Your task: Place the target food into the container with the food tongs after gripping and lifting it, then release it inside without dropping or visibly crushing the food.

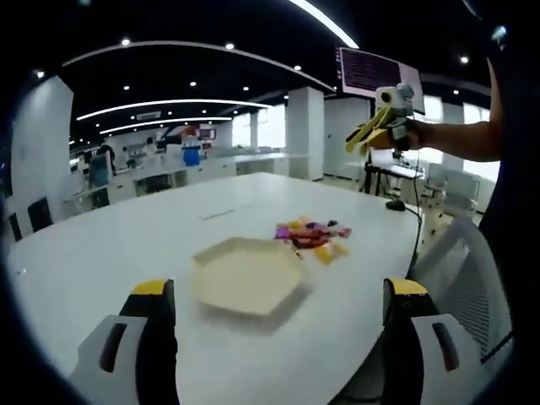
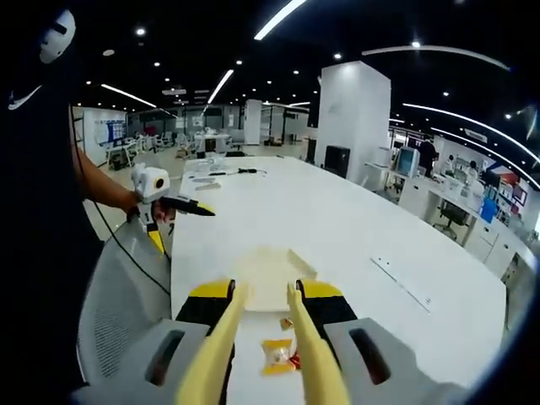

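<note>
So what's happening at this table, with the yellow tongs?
A person holds a claw in each hand. The right claw grips yellow tongs, held above a pile of wrapped snacks on the white table. The tongs' arms are apart with nothing between them, so no snack is picked up yet. The beige six-sided tray sits beside the pile. The left claw is open and holds nothing.

Tray on table; snacks just beyond.
</note>
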